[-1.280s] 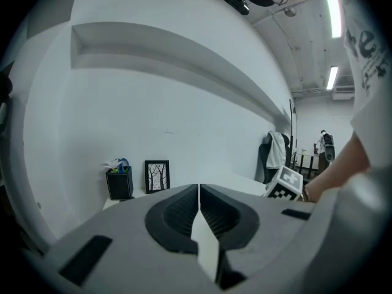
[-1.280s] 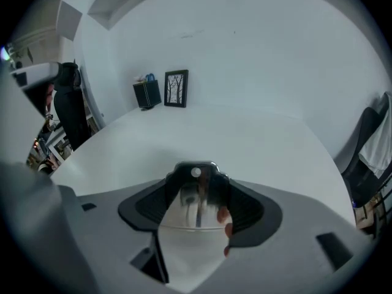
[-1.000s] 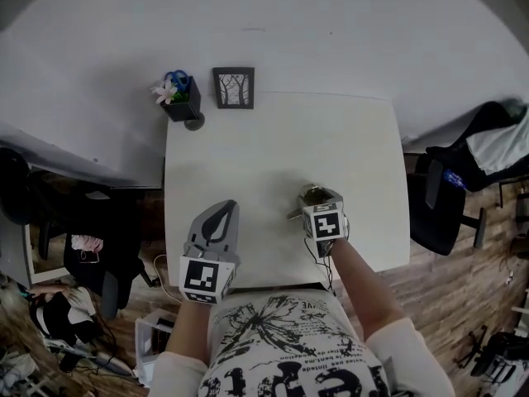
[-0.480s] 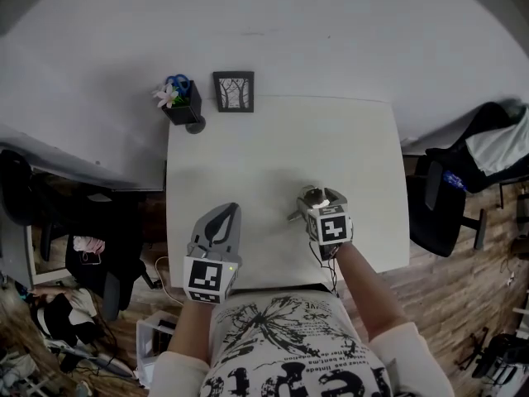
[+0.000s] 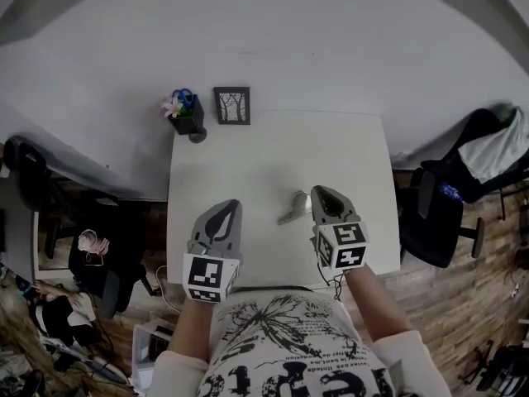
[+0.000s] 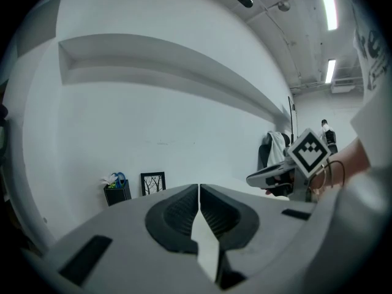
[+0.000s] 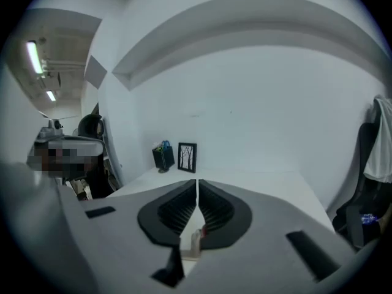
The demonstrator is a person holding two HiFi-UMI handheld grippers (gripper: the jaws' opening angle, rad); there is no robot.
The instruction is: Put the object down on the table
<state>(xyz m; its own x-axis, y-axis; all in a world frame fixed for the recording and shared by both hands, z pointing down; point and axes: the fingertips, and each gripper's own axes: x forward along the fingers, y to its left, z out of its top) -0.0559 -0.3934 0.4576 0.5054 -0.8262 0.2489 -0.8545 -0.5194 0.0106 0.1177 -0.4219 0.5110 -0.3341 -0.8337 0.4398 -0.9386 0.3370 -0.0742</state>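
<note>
Two grippers are over the near half of the white table (image 5: 364, 164), and we take things from the left. On the far left corner, at 11 o'clock, stands a dark pen holder (image 5: 187, 114) with scissors and a flower in it. A small framed picture (image 5: 232, 105) is at its 3 o'clock. Neither has a part in the job.

Our left gripper (image 5: 225, 213) is at about 7 o'clock on the table, its jaws pressed together with nothing between them, well apart from the task's thing. The object (image 5: 295, 206), a small pale grey piece whose kind we cannot make out, lies on the tabletop a little toward 4 o'clock of the middle, free of both grippers. Our right gripper (image 5: 318, 193) is just beside it, with the object at roughly 8 o'clock of the jaw tips. Its jaws are closing, all but together, with nothing between them.

We judge the putting-down as done, since the object rests on the table with no grip on it. What remains is to clear off: we draw the right gripper toward 6 o'clock without letting its tips knock the object, and we leave the left one idle
</note>
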